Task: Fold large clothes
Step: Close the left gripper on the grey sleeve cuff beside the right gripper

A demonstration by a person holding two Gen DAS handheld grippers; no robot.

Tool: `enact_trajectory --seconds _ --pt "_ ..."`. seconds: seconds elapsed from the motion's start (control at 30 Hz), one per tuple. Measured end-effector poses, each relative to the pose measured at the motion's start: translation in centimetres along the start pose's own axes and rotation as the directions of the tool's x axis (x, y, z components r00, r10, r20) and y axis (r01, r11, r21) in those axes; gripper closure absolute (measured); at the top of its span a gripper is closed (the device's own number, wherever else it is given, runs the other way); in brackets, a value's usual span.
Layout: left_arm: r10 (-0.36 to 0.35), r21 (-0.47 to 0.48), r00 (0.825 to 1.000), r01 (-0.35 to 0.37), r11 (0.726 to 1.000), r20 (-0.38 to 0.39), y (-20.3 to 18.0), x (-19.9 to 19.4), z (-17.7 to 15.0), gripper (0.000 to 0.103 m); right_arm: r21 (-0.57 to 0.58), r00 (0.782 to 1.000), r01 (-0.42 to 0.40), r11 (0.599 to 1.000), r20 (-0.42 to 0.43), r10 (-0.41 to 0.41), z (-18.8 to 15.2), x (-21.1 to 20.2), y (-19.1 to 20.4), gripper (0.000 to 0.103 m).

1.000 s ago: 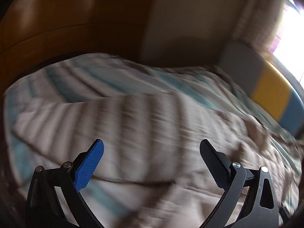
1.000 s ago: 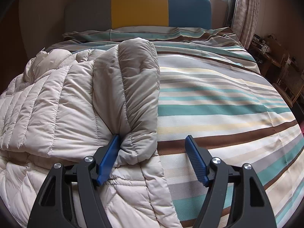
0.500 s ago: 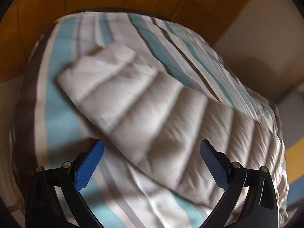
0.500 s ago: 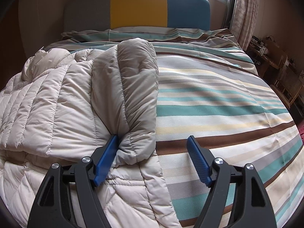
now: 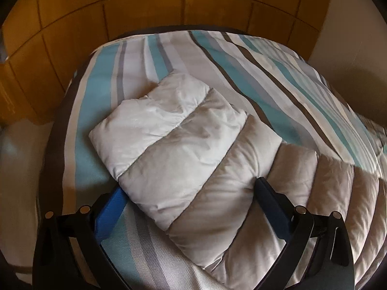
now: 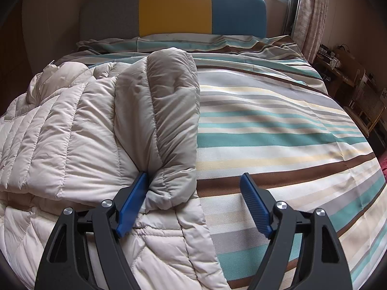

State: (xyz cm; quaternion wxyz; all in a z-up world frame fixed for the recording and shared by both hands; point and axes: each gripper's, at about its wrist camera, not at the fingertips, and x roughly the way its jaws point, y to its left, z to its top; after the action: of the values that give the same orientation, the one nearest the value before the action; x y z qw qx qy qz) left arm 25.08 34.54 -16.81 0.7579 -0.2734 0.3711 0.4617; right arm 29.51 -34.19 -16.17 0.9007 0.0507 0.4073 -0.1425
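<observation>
A beige quilted down coat (image 6: pixel 72 130) lies on the striped bed cover (image 6: pixel 278 130). In the right wrist view a grey-beige sleeve (image 6: pixel 174 111) is folded over the coat's body, its cuff near the camera. My right gripper (image 6: pixel 194 193) is open, its left finger against the cuff and its right finger over bare cover. In the left wrist view the other sleeve (image 5: pixel 183 149) stretches out toward the bed's foot. My left gripper (image 5: pixel 187 198) is open and straddles that sleeve, low over it.
Wooden wardrobe panels (image 5: pixel 169 2) stand beyond the bed's foot. A grey, yellow and blue headboard (image 6: pixel 174 7) is at the far end. Curtains (image 6: pixel 312 12) and a cluttered side shelf (image 6: pixel 350 82) are at the right.
My left gripper has swung from facing the headboard side to the bed's foot and dropped over the outstretched sleeve. My right gripper has barely moved and stays at the folded sleeve's cuff.
</observation>
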Motion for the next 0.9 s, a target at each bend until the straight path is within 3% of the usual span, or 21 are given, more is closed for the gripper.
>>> enact_trajectory --seconds 0.13,0.2,0.23,0.3,0.37,0.53,0.7,0.9 --pt "0.016 -0.037 0.999 -0.015 0.999 0.031 -0.3 -0.4 -0.1 0.022 0.002 1.000 0.003 1.000 0.000 -0.003 0.0 0.1 0.0 0.024" --pt "-0.002 -0.037 0.999 0.003 0.999 0.037 -0.6 -0.4 0.0 0.041 0.003 1.000 0.003 1.000 -0.001 -0.003 0.0 0.1 0.0 0.024" --pt "-0.016 -0.037 0.999 0.017 0.999 0.038 -0.8 -0.6 -0.1 0.044 0.003 1.000 0.003 1.000 -0.001 -0.003 0.0 0.1 0.0 0.024" --pt "-0.044 -0.031 0.998 0.045 0.998 0.039 -1.0 -0.6 0.1 0.070 0.003 1.000 0.002 1.000 -0.002 -0.002 0.0 0.1 -0.1 0.024" --pt "-0.100 -0.048 0.995 0.101 0.994 0.031 -1.1 -1.0 0.1 0.083 0.004 1.000 0.002 1.000 -0.002 -0.002 0.0 0.1 0.0 0.024" --pt "-0.151 -0.112 0.988 0.155 0.982 0.043 -1.1 -2.9 0.6 0.086 0.004 1.000 0.003 1.000 -0.002 -0.003 0.1 0.1 0.0 0.024" --pt "-0.194 -0.075 0.975 0.203 0.976 0.113 -2.4 -5.8 0.8 0.086 0.006 1.000 0.003 1.000 -0.002 -0.003 0.1 0.2 0.1 0.024" --pt "-0.268 0.035 0.943 0.266 0.963 0.198 -5.5 -10.2 0.1 0.086 0.007 1.000 0.002 1.000 -0.002 -0.002 0.1 0.2 0.0 0.024"
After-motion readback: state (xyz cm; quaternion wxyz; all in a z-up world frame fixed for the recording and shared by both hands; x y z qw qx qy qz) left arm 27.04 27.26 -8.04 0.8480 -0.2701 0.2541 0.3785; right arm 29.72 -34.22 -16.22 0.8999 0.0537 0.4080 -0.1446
